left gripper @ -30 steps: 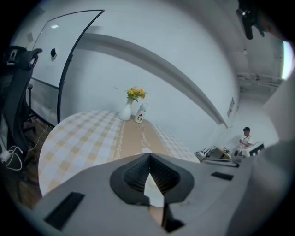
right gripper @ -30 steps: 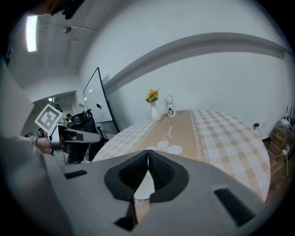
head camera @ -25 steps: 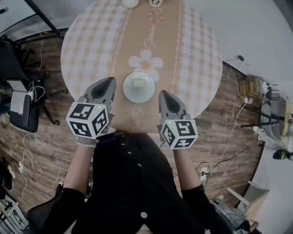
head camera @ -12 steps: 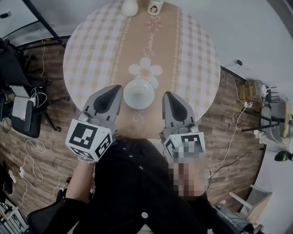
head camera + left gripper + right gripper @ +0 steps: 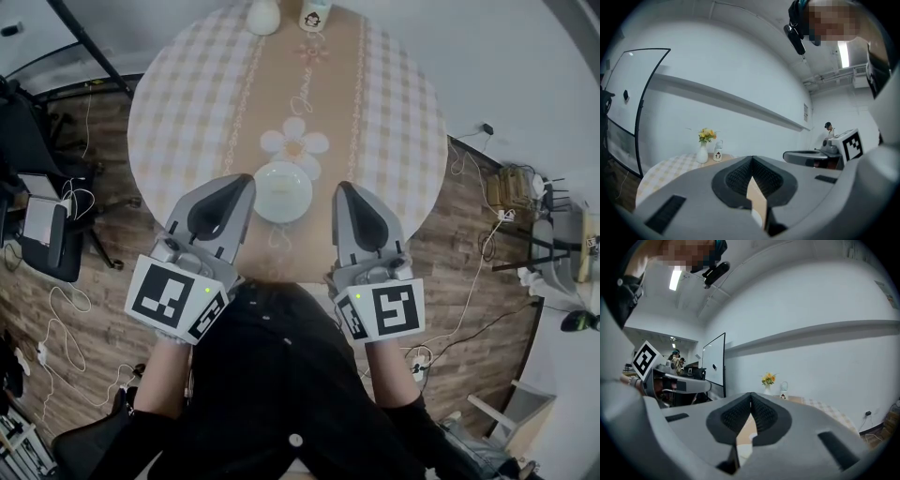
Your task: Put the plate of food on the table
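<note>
Standing at the near edge of the round table [image 5: 187,112], a person in a dark top [image 5: 281,375] holds both tools out over the checked cloth. The left gripper [image 5: 242,186] and the right gripper [image 5: 343,190] point away from the body, side by side. In each gripper view the jaws are pressed together at the tips with nothing caught between them. The white plate [image 5: 283,192] sits on the tan runner [image 5: 305,94] between the two tools, just beside both tips. What lies on it is too pale to make out. Just beyond the plate is a printed flower [image 5: 295,142] on the runner. At the far edge stand a white vase [image 5: 263,16] of yellow flowers and, to its right, a small white cup [image 5: 316,14].
</note>
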Demonstrator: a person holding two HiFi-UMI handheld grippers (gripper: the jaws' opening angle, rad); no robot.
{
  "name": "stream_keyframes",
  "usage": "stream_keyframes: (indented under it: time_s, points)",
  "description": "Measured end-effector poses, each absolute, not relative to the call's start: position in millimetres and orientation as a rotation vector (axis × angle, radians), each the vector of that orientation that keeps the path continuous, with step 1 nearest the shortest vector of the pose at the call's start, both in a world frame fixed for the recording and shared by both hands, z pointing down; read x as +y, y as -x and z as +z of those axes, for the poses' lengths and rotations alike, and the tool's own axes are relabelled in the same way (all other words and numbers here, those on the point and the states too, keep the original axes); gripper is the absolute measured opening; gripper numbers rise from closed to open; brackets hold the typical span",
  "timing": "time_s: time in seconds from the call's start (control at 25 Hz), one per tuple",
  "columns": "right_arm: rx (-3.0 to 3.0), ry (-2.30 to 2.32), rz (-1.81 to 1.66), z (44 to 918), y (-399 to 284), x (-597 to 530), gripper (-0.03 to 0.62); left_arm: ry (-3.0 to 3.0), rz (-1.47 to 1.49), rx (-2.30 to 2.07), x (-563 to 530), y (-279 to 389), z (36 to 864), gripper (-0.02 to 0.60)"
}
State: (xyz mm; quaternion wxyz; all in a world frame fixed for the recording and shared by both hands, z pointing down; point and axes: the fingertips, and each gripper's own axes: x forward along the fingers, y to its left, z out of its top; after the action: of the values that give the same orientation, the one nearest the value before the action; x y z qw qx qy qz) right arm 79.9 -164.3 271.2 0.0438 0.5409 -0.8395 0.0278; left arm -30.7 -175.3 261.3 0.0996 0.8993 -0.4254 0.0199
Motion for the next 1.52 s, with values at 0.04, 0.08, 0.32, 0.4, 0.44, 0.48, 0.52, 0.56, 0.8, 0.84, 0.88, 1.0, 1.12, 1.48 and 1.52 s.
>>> stream_keyframes:
  time_s: [0.04,0.08,0.32,0.4,0.44,0.48,0.52,0.56,0.8,0.84,0.88,1.0,1.12,1.48,1.52]
  points:
    - [-2.566,-1.654,0.082,270.5,-80.1,-163.4,0.000,-2.663,0.056,-1.255,-174.2,30.1,260.3,0.002]
    - [-2.566,-1.655,0.080,269.9,-80.3,-162.6,0.000,-2.666,0.052,-1.255,-173.4,29.8,259.3,0.002]
    - [-2.559,-1.656,0.077,269.5,-82.1,-159.8,0.000,-2.693,0.056,-1.249,-170.5,26.2,254.2,0.002]
    - [-2.553,-1.657,0.075,269.6,-82.5,-158.7,0.000,-2.698,0.059,-1.247,-169.3,25.4,253.9,0.002]
    - [-2.553,-1.657,0.074,269.4,-82.6,-158.3,0.000,-2.698,0.060,-1.245,-168.8,25.1,254.1,0.002]
    - [-2.553,-1.656,0.073,269.4,-82.8,-158.1,0.000,-2.697,0.061,-1.243,-168.5,24.6,254.5,0.002]
    - [-2.552,-1.655,0.072,269.8,-83.0,-158.0,0.000,-2.696,0.062,-1.241,-168.3,23.9,254.9,0.002]
    - [-2.551,-1.654,0.072,270.7,-83.1,-157.8,0.000,-2.696,0.063,-1.238,-167.9,23.3,255.3,0.002]
    - [-2.547,-1.650,0.090,275.4,-82.5,-157.4,0.000,-2.699,0.065,-1.230,-167.2,21.6,256.0,0.002]
    - [-2.547,-1.649,0.093,275.9,-82.2,-157.7,0.000,-2.699,0.069,-1.227,-167.3,21.4,256.7,0.002]
    - [-2.547,-1.649,0.094,276.3,-82.1,-157.9,0.000,-2.700,0.074,-1.224,-167.3,21.0,257.5,0.002]
    - [-2.548,-1.648,0.092,276.6,-82.1,-158.0,0.000,-2.702,0.077,-1.215,-166.9,19.5,259.0,0.002]
    - [-2.546,-1.646,0.094,277.1,-82.8,-158.3,0.000,-2.701,0.074,-1.210,-167.1,17.9,259.1,0.002]
    - [-2.554,-1.627,0.108,278.1,-84.8,-159.4,0.000,-2.695,0.092,-1.204,-168.6,12.8,261.7,0.002]
    - [-2.558,-1.625,0.113,278.0,-84.8,-159.2,0.000,-2.694,0.096,-1.202,-168.3,12.3,262.2,0.002]
